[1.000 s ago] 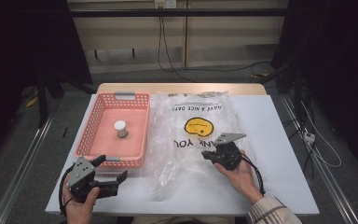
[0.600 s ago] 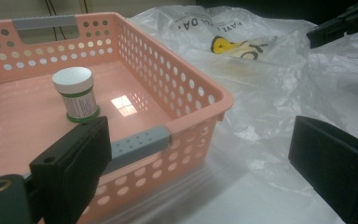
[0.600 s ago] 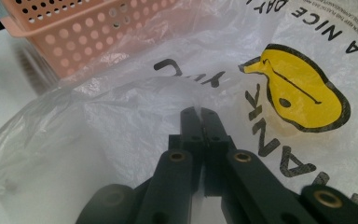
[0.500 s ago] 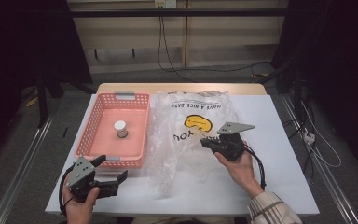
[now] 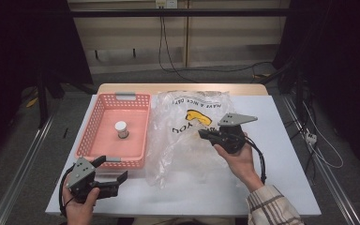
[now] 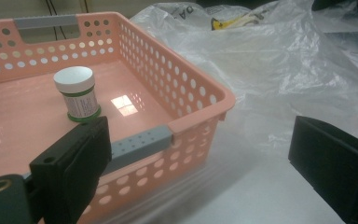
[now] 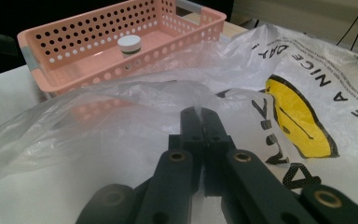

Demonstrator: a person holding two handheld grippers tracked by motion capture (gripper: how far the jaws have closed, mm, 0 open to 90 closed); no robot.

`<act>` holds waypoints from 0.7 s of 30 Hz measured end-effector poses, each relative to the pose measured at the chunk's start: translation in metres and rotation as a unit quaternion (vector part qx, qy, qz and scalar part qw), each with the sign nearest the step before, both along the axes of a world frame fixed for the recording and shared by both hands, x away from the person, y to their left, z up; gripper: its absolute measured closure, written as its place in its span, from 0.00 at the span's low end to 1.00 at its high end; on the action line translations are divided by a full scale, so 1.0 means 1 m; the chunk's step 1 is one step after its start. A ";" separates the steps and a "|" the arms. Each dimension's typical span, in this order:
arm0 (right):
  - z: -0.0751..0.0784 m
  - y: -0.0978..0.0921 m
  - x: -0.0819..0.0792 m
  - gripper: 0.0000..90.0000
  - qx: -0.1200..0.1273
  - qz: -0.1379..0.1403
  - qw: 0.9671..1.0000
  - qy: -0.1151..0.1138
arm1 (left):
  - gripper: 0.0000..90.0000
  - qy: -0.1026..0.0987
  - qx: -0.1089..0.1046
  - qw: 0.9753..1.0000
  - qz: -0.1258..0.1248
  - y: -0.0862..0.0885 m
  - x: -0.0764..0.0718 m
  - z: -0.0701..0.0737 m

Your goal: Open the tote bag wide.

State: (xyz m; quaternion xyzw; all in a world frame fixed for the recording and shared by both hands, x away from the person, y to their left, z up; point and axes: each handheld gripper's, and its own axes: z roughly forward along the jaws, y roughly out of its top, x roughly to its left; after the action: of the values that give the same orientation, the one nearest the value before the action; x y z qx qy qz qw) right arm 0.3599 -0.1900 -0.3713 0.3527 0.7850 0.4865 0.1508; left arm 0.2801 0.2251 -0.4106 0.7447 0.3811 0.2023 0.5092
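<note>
Versus a second ago: right hand-held gripper point(image 5: 205, 135) has lifted off the surface point(image 5: 290, 140) and pulled a fold of the clear plastic bag point(image 5: 183, 140) up with it, so the bag now bunches and stands higher in the middle; a second ago it lay flatter. Left hand-held gripper point(image 5: 117, 180) stays put at the near left corner. Basket and jar unchanged.

Left to right. Left hand-held gripper, held in the left hand point(image 5: 79, 206), sits low over the near edge of the surface, just in front of the basket's near wall; jaws wide apart, nothing between them, touching nothing as far as the left gripper view shows. Pink perforated basket point(image 5: 96, 126) on the left half of the surface, grey handles on both short ends. Small jar point(image 5: 121, 129) with white lid and green label stands upright inside, near the middle of the basket floor.

The bag lies just right of the basket, its left edge touching the basket's side, yellow smiley print and black lettering facing up. Right hand-held gripper, in the right hand point(image 5: 236, 157), is raised over the bag's middle, pointing left; jaws closed tight, pinching a thin fold of the bag film at the tips in the right gripper view point(image 7: 199, 122).
</note>
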 end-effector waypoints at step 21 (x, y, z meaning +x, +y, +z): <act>0.029 -0.011 0.015 1.00 0.055 -0.032 0.997 -0.038 | 0.06 0.003 -0.003 1.000 -0.009 0.002 0.001 -0.001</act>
State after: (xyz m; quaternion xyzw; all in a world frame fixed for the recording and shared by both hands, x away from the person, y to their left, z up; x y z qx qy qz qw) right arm 0.3746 -0.2007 -0.3418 0.3667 0.7390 0.5368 0.1767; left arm 0.2813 0.2266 -0.4114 0.7470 0.3765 0.1949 0.5122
